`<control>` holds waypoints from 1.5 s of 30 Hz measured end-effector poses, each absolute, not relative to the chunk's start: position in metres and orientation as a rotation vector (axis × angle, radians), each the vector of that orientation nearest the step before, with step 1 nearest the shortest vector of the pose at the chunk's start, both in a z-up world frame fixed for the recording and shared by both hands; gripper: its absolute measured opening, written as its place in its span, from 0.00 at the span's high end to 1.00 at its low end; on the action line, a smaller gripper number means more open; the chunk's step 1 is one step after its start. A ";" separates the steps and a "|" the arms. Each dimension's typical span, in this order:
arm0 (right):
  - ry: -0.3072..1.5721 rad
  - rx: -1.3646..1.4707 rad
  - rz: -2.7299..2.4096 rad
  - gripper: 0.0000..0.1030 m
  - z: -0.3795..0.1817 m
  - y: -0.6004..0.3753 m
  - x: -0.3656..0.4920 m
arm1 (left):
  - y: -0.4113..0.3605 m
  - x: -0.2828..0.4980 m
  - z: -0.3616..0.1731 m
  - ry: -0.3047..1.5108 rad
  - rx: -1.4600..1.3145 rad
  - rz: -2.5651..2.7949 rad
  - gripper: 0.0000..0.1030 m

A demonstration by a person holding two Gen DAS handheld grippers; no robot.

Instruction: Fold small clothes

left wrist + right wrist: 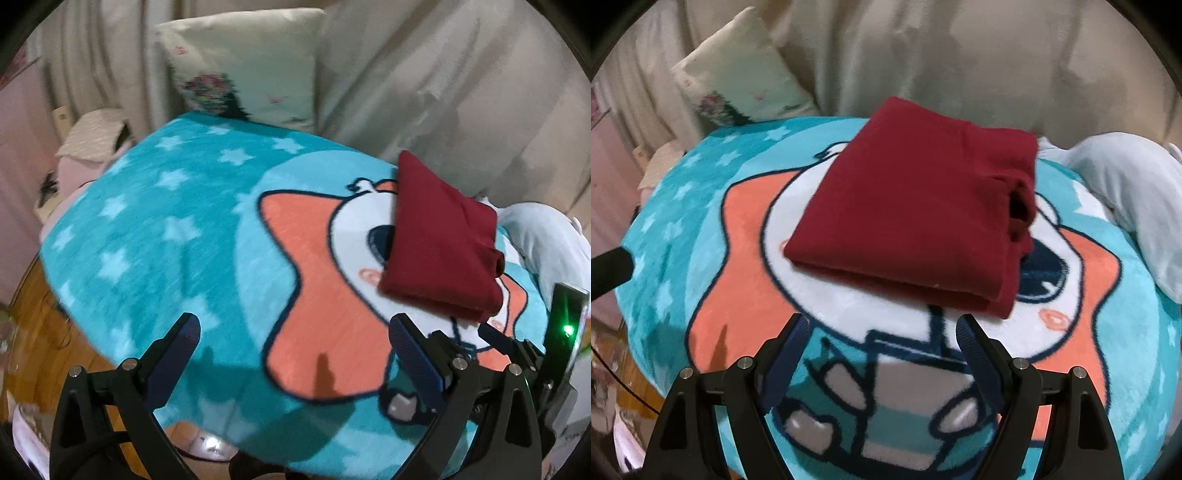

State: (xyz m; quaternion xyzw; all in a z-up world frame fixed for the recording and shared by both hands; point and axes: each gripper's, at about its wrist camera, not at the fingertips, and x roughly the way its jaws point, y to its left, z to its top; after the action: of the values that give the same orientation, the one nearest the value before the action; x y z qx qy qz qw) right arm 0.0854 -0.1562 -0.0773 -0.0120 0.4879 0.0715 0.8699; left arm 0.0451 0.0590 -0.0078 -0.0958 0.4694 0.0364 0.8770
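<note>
A dark red garment (916,210) lies folded into a flat rectangle on a teal cartoon blanket (713,221). In the left wrist view the red garment (439,240) sits to the right, beyond the right finger. My left gripper (295,325) is open over the blanket (166,240), with nothing between its fingers. My right gripper (882,328) is open too, just short of the garment's near edge and apart from it. The right gripper's body shows at the right edge of the left wrist view (517,354).
A pale grey-white garment (1126,199) is heaped at the blanket's right side. A cream pillow (243,66) leans against beige curtains (923,55) behind. Wooden floor (33,332) and clutter lie past the blanket's left edge. A black tip (613,269) shows at far left.
</note>
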 end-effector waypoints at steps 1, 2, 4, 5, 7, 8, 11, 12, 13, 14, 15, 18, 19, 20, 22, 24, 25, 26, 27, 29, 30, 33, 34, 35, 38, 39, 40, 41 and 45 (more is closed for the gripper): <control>1.029 -0.023 0.168 0.17 -0.080 -0.155 0.085 | 0.062 0.039 -0.006 0.973 -0.205 0.098 0.01; 1.039 -0.025 0.189 0.17 -0.083 -0.152 0.086 | 0.066 0.032 -0.005 0.965 -0.210 0.125 0.01; 1.058 -0.038 0.241 0.17 -0.087 -0.142 0.088 | 0.076 0.018 -0.001 0.944 -0.230 0.191 0.01; 1.058 -0.045 0.269 0.17 -0.086 -0.136 0.088 | 0.081 0.013 0.001 0.936 -0.242 0.219 0.01; 1.044 -0.069 0.324 0.17 -0.083 -0.124 0.087 | 0.090 0.002 0.004 0.921 -0.272 0.275 0.01; 1.034 -0.086 0.350 0.17 -0.081 -0.118 0.086 | 0.094 -0.002 0.005 0.914 -0.283 0.297 0.01; 1.013 -0.120 0.408 0.17 -0.077 -0.105 0.082 | 0.098 -0.013 0.011 0.894 -0.298 0.345 0.01; 1.010 -0.127 0.426 0.17 -0.077 -0.101 0.081 | 0.098 -0.015 0.013 0.887 -0.297 0.356 0.01; 1.009 -0.128 0.435 0.17 -0.076 -0.100 0.081 | 0.098 -0.017 0.015 0.880 -0.295 0.366 0.01; 1.009 -0.127 0.444 0.17 -0.077 -0.099 0.081 | 0.097 -0.019 0.017 0.874 -0.293 0.373 0.01; 1.010 -0.124 0.450 0.17 -0.077 -0.099 0.082 | 0.097 -0.019 0.018 0.869 -0.292 0.380 0.01; 1.011 -0.113 0.452 0.17 -0.078 -0.103 0.082 | 0.093 -0.020 0.021 0.858 -0.291 0.388 0.01; 1.011 -0.109 0.449 0.17 -0.079 -0.106 0.082 | 0.092 -0.019 0.021 0.857 -0.289 0.388 0.01; 1.013 -0.105 0.446 0.17 -0.080 -0.110 0.083 | 0.090 -0.018 0.021 0.858 -0.286 0.387 0.01; 1.019 -0.097 0.438 0.17 -0.081 -0.113 0.084 | 0.086 -0.017 0.021 0.861 -0.280 0.377 0.01; 1.025 -0.090 0.429 0.17 -0.083 -0.117 0.085 | 0.083 -0.015 0.021 0.862 -0.272 0.369 0.01; 1.025 -0.089 0.426 0.17 -0.083 -0.119 0.085 | 0.082 -0.015 0.021 0.861 -0.270 0.366 0.01; 1.026 -0.089 0.423 0.17 -0.083 -0.120 0.084 | 0.081 -0.015 0.022 0.859 -0.269 0.363 0.01; 1.027 -0.088 0.420 0.17 -0.084 -0.122 0.085 | 0.081 -0.015 0.023 0.857 -0.269 0.362 0.01; 1.029 -0.087 0.417 0.17 -0.084 -0.123 0.085 | 0.082 -0.016 0.023 0.853 -0.271 0.362 0.01; 1.028 -0.087 0.419 0.17 -0.084 -0.123 0.085 | 0.083 -0.017 0.024 0.850 -0.272 0.365 0.01; 1.031 -0.093 0.429 0.17 -0.086 -0.119 0.085 | 0.089 -0.023 0.028 0.842 -0.269 0.384 0.01; 1.032 -0.096 0.437 0.17 -0.086 -0.116 0.085 | 0.091 -0.025 0.029 0.839 -0.267 0.393 0.01; 1.032 -0.101 0.447 0.17 -0.087 -0.111 0.086 | 0.094 -0.028 0.032 0.833 -0.266 0.403 0.01; 1.033 -0.120 0.484 0.17 -0.086 -0.090 0.086 | 0.110 -0.043 0.041 0.814 -0.271 0.454 0.01; 1.030 -0.124 0.500 0.17 -0.084 -0.081 0.086 | 0.116 -0.048 0.045 0.807 -0.276 0.475 0.01; 1.027 -0.127 0.516 0.17 -0.083 -0.073 0.086 | 0.122 -0.052 0.048 0.801 -0.280 0.494 0.01; 1.020 -0.130 0.540 0.17 -0.079 -0.063 0.086 | 0.128 -0.057 0.052 0.792 -0.286 0.518 0.01; 0.973 -0.149 0.619 0.17 -0.065 -0.031 0.077 | 0.144 -0.071 0.063 0.753 -0.300 0.583 0.01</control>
State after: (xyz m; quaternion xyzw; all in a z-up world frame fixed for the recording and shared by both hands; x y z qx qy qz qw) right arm 0.0767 -0.0311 -0.0653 -0.0703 0.4596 0.2922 0.8357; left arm -0.0706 0.1443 0.0629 -0.1437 0.3612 0.2796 0.8779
